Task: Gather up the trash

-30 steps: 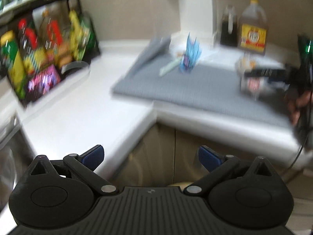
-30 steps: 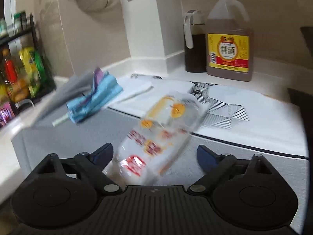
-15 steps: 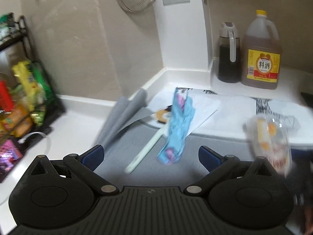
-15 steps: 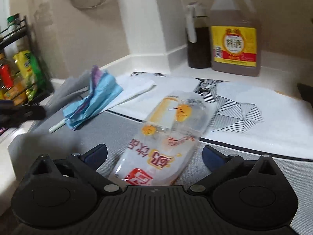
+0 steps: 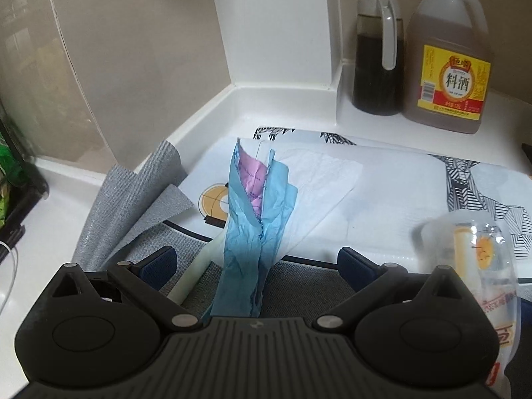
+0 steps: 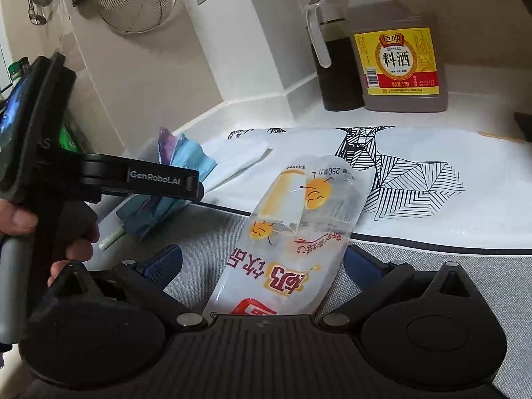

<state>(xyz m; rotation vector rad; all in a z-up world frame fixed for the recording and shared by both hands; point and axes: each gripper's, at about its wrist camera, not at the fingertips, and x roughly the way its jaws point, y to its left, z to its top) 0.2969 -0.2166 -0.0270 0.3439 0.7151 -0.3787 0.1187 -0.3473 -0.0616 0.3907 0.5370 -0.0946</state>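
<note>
Grey mat (image 5: pixel 299 276) under blue wrapper (image 5: pixel 252 232), lower end hidden.

The left gripper (image 5: pixel 256 259) stands with jaws wide, the blue wrapper (image 5: pixel 252 232) and a pale stick (image 5: pixel 191 279) in the gap, nothing pressing on them. The right gripper (image 6: pixel 262 259) is spread wide too, its jaws having just been opening, a clear pouch (image 6: pixel 292 232) lying loose between them. The grey mat (image 6: pixel 206 242) between wrapper and pouch is bare. Its folded-up corner (image 5: pixel 139 196) blocks the left edge. At the back, the dark jug (image 5: pixel 377 53) and big bottle (image 5: pixel 449 66) stand touching against the wall, beside the white column (image 5: pixel 272 26).
</note>
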